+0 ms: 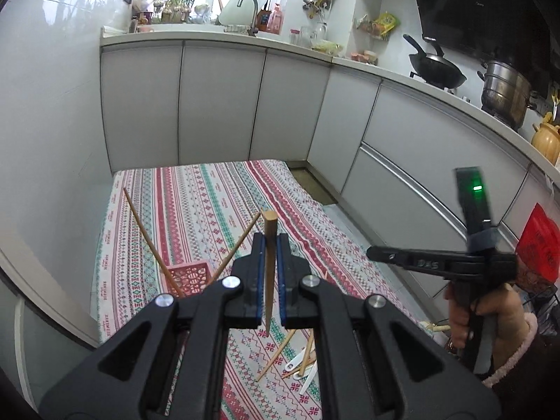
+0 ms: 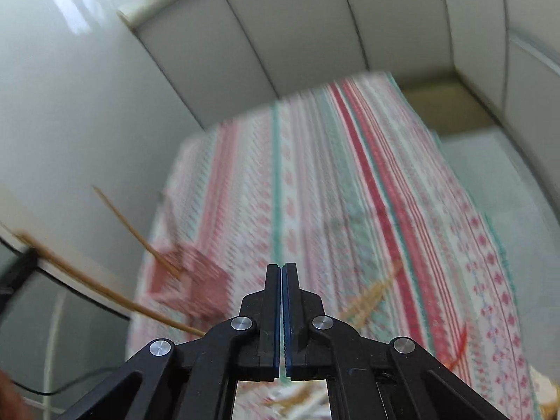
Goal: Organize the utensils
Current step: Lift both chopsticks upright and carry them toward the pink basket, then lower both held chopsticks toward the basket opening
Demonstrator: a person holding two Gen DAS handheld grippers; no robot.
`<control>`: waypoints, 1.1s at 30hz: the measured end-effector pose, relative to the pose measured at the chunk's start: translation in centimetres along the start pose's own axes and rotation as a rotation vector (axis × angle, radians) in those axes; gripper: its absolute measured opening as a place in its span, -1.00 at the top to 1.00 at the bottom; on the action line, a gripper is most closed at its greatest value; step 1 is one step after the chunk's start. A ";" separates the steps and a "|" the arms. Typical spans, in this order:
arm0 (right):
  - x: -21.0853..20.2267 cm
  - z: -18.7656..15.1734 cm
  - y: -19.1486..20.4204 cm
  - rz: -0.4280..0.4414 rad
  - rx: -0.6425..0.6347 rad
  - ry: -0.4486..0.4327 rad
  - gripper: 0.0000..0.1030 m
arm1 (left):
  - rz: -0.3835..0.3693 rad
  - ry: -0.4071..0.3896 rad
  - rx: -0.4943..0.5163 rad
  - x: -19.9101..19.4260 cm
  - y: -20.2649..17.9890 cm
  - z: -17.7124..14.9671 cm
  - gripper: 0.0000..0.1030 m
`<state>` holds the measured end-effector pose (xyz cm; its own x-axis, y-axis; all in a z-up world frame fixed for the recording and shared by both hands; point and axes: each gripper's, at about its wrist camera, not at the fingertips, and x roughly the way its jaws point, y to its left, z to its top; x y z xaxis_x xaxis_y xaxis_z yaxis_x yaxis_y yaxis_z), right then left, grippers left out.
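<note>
My left gripper (image 1: 270,241) is shut on a wooden chopstick (image 1: 269,262), held upright above the patterned tablecloth (image 1: 210,203). A red perforated basket (image 1: 190,276) stands on the cloth just left of it, with two chopsticks (image 1: 143,234) leaning out of it. Loose chopsticks (image 1: 280,353) and white spoons (image 1: 301,371) lie on the cloth below the gripper. My right gripper (image 2: 281,269) is shut and empty; it also shows at the right of the left wrist view (image 1: 413,257), raised above the table edge. The right wrist view is blurred; the red basket (image 2: 196,280) shows at left.
Grey cabinet doors (image 1: 217,105) stand behind the table and curve along the right. The counter holds a faucet (image 1: 250,10), a black wok (image 1: 437,66) and a steel pot (image 1: 505,91). A white wall (image 1: 45,122) borders the left side.
</note>
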<state>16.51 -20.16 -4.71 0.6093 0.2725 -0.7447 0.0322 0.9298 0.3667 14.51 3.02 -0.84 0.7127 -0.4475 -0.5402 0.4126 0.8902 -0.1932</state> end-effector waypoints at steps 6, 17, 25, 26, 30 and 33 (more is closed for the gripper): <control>8.0 -0.3 -6.2 -0.118 0.147 0.234 0.42 | 0.005 0.068 0.042 1.3 -0.9 -1.3 0.86; 16.6 0.1 -11.2 -0.263 0.311 0.313 0.42 | 0.018 0.127 0.059 3.4 -1.1 -2.0 0.86; 18.1 0.2 -10.5 -0.364 0.215 0.262 0.86 | 0.025 0.139 0.059 3.8 -1.1 -2.1 0.86; 17.8 0.1 -10.9 -0.338 0.234 0.254 0.88 | 0.023 0.138 0.052 3.8 -1.0 -2.0 0.86; 16.1 0.1 -12.3 -0.241 0.310 0.205 0.92 | 0.026 0.126 0.042 3.5 -0.6 -2.0 0.86; 13.4 0.5 -12.1 -0.185 0.317 0.159 0.92 | 0.029 0.113 0.037 3.1 -0.3 -1.8 0.86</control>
<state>24.74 -27.90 -18.85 0.4413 0.1658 -0.8819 0.3875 0.8512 0.3540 15.58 1.49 -3.94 0.6569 -0.4072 -0.6345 0.4149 0.8980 -0.1467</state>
